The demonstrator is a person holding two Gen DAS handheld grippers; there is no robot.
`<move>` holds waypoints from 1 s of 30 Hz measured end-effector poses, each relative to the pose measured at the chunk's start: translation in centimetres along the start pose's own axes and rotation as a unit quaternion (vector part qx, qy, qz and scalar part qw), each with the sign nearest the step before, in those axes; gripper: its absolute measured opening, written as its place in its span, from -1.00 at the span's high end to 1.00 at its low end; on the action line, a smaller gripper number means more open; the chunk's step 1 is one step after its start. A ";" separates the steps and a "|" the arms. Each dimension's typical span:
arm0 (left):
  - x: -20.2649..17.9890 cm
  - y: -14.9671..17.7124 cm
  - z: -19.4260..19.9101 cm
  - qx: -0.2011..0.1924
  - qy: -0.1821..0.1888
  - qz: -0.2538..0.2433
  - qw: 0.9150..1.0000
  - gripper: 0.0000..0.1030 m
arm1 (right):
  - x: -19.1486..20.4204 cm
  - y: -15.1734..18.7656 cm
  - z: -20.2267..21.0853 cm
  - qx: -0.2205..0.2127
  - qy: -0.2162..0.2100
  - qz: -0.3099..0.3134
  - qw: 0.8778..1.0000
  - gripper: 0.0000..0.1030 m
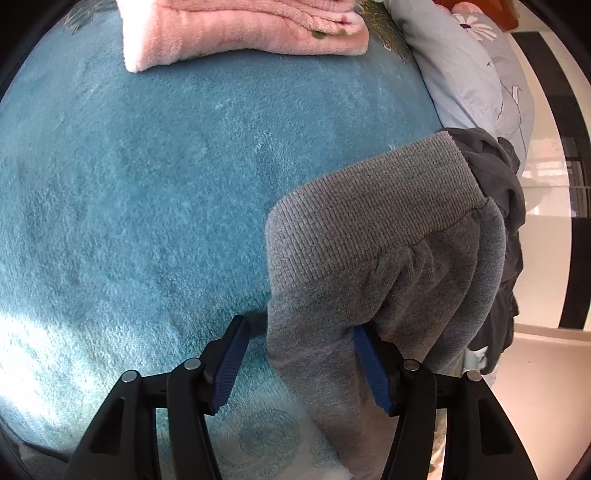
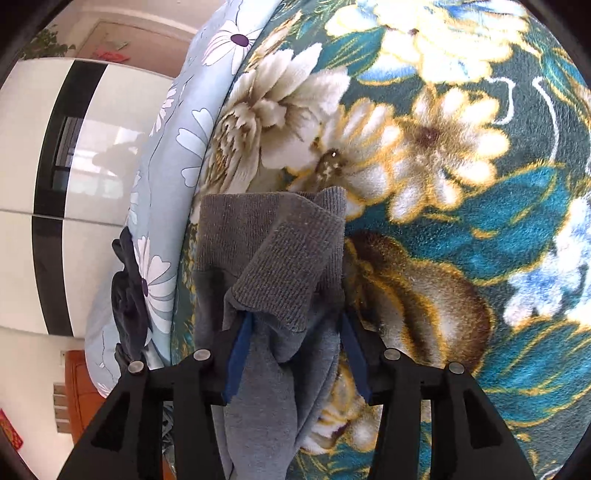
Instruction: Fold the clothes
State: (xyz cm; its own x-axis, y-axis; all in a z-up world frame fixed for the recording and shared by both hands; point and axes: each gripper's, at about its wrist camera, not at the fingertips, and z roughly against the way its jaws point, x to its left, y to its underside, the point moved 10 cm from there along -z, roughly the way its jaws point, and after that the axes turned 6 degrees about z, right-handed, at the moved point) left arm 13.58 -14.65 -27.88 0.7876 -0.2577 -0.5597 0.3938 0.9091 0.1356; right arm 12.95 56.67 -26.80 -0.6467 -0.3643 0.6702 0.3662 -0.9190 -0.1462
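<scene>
Your left hand-held gripper (image 1: 299,339) stands wide apart, its blue pads (image 1: 229,365) spread with the grey sweatpants (image 1: 369,266) bunched between them; the right pad presses into the cloth, while the left pad is clear of it, over the teal blanket (image 1: 147,184). The pants are a heathered grey knit with a broad ribbed waistband (image 1: 373,192) on top and gathered fleece below it, draped in soft folds near the bed's edge. Behind them lies a dark grey garment (image 1: 506,192), partly hanging off the side. A folded pink towel (image 1: 240,33) rests farther up the blanket, well apart from the pants, and a pale blue flowered quilt (image 1: 465,74) runs along the edge.

Your right hand-held gripper (image 2: 295,332) is also spread, with the same grey fabric hanging between its pads; a ribbed cuff or band (image 2: 291,258) is folded over at an angle above lighter grey cloth. You cannot tell from this view whether the pads actually pinch it. Beneath is the floral part of the blanket (image 2: 443,147).
</scene>
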 end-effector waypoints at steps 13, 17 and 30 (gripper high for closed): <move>-7.2 -1.0 3.3 -0.020 0.062 -0.029 0.997 0.84 | 14.6 -0.3 5.2 0.011 -0.080 0.125 0.989 0.80; -12.5 -2.4 8.1 -0.018 0.106 -0.081 0.991 0.85 | 20.3 0.2 12.0 -0.011 -0.164 0.186 0.969 0.80; 2.1 2.1 7.6 0.046 -0.012 -0.063 0.997 0.82 | -3.5 3.2 9.4 0.046 0.026 0.066 0.996 0.81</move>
State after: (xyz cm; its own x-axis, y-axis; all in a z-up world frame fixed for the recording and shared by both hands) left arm 19.71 -15.78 -22.54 0.7404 -0.3764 -0.5569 0.5311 0.8354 0.1415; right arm 22.70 56.42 -22.73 -0.6208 -0.4912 0.6110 0.5092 -0.8452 -0.1620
